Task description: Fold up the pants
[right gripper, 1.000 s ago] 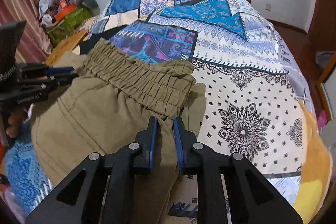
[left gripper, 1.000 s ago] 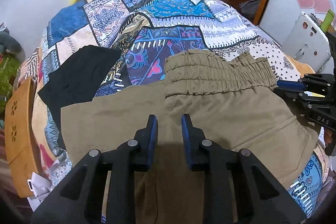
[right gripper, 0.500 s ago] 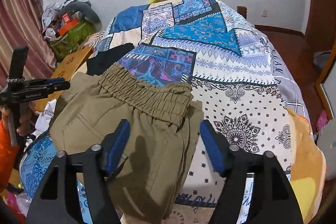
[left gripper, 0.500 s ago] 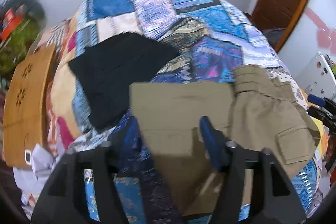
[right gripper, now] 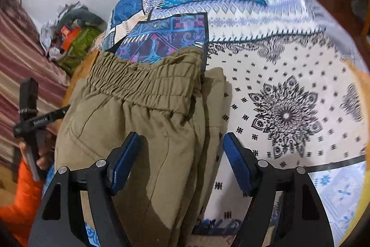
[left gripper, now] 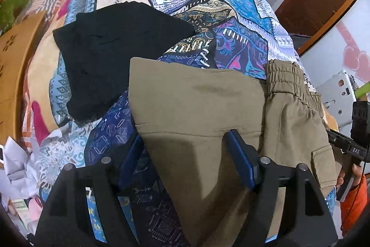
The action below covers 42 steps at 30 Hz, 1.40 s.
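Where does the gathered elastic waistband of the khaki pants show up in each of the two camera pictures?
Left wrist view: elastic waistband at right of centre, running down toward the right edge.
Right wrist view: the waistband crosses left of centre, above the gripper fingers.
Shared landmark: the dark purple quilt patch bordering it.

Both views were evenly and softly lit, fairly bright, with no glare or blown highlights. In the left wrist view the left tongs (left gripper: 183,155) threw a soft wedge-shaped shadow onto the khaki pants (left gripper: 196,103) toward 12 o'clock, so the light came from behind the camera. This view was sharp through the middle, where the black garment (left gripper: 104,61) kept little inner detail. The right wrist view showed motion blur, strongest on the bedspread (right gripper: 289,22) from 12 to 3 o'clock, while the right tongs (right gripper: 181,160) stayed crisp. Fisheye distortion bulged the bed into a dome, and dark vignetting closed every corner.
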Each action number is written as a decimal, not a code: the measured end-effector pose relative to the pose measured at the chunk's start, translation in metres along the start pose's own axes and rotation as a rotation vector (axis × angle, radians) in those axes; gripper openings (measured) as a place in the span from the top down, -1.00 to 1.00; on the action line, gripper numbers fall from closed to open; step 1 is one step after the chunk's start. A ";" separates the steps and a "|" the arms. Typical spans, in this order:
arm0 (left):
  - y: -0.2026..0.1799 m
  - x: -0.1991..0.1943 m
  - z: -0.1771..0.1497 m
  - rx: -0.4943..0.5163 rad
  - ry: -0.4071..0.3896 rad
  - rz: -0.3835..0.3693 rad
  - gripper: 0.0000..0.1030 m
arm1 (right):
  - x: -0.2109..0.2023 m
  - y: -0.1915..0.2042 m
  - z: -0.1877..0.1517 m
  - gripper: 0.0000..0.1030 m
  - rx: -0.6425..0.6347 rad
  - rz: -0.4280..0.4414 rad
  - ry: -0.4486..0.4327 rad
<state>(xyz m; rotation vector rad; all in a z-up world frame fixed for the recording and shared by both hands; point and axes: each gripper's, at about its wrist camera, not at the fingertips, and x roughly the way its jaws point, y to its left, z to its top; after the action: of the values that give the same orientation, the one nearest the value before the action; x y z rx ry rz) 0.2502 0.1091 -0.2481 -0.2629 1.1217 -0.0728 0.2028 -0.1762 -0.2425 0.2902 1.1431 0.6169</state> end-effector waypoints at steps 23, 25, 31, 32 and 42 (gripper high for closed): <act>-0.035 -0.072 0.029 0.197 -0.273 0.170 0.81 | -0.034 0.066 0.036 0.78 -0.223 -0.049 -0.199; -0.028 -0.083 0.039 0.190 -0.307 0.186 0.81 | -0.033 0.077 0.049 0.78 -0.243 -0.048 -0.221; 0.004 -0.106 0.069 0.143 -0.380 0.225 0.81 | -0.022 0.110 0.091 0.78 -0.305 -0.029 -0.273; 0.011 -0.108 0.074 0.132 -0.390 0.233 0.81 | -0.019 0.115 0.099 0.78 -0.316 -0.023 -0.277; 0.094 -0.089 0.129 0.002 -0.384 0.340 0.81 | 0.037 0.180 0.160 0.79 -0.455 0.000 -0.307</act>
<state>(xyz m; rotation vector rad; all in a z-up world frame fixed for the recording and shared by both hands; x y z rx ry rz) 0.3197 0.2395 -0.1402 -0.0752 0.7706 0.2692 0.3037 0.0040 -0.1134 -0.0078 0.6841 0.7834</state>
